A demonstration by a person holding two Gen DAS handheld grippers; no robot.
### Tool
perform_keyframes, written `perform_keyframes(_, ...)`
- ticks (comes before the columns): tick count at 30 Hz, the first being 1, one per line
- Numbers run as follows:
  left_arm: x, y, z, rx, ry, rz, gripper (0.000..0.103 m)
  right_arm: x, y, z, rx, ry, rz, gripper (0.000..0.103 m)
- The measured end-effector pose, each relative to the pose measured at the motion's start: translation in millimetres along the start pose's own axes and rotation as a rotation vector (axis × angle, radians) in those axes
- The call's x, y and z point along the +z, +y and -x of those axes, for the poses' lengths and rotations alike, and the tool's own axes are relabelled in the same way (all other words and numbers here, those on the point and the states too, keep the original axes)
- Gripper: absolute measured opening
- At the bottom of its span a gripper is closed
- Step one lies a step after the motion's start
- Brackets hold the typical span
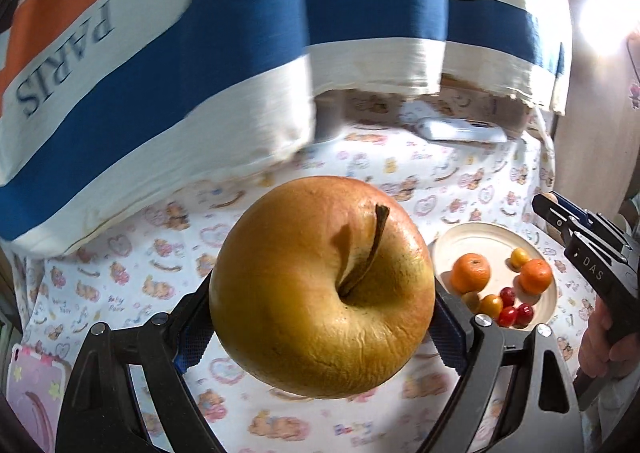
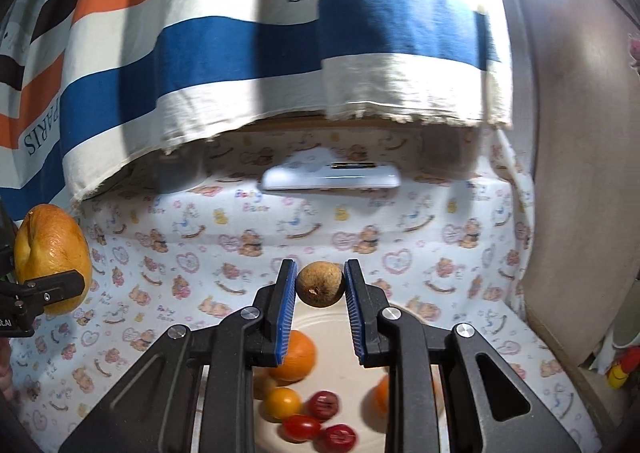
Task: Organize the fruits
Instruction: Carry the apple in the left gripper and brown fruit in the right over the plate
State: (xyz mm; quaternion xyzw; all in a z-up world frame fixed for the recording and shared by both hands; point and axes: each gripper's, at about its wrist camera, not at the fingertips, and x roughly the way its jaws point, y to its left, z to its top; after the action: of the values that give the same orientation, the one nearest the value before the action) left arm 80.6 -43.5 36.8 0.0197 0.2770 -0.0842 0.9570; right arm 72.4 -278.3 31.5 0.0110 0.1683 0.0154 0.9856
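Note:
My left gripper (image 1: 322, 311) is shut on a large yellow-orange apple (image 1: 322, 287) and holds it above the cloth; the apple also shows at the left edge of the right wrist view (image 2: 52, 257). My right gripper (image 2: 320, 285) is shut on a small round brown fruit (image 2: 321, 284) above a white plate (image 2: 340, 349). The plate (image 1: 492, 239) holds two oranges (image 1: 471, 272), small yellow fruits (image 2: 282, 404) and red cherry tomatoes (image 2: 300, 428). The right gripper also shows in the left wrist view (image 1: 552, 209), above the plate's right side.
A table covered with a teddy-bear print cloth (image 2: 200, 265). A striped orange, white and blue "PARIS" fabric (image 2: 240, 53) hangs over the back. A white flat device (image 2: 332, 175) lies at the back. A pink case (image 1: 32, 393) lies at the left. A wooden panel (image 2: 580, 173) stands at the right.

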Motion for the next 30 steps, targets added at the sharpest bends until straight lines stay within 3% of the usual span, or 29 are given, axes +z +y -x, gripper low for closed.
perform_keyframes(8,17,-56,-24,-0.115,0.022,-0.048,0.089,-12,-56,-5,-0.069,0.031,-0.073,0.025)
perform_keyframes(17,40,-125,-74,-0.285,0.088,-0.126,0.09,-19,-90,-24,-0.067,0.107,-0.139,0.025)
perform_keyframes(24,48,-168,-130,-0.349,0.199,-0.163,0.089,-20,-97,-30,-0.078,0.127,-0.157,0.025)
perform_keyframes(30,41,-182,-161,-0.349,0.264,-0.18,0.089,-21,-101,-35,-0.083,0.149,-0.173,0.025)
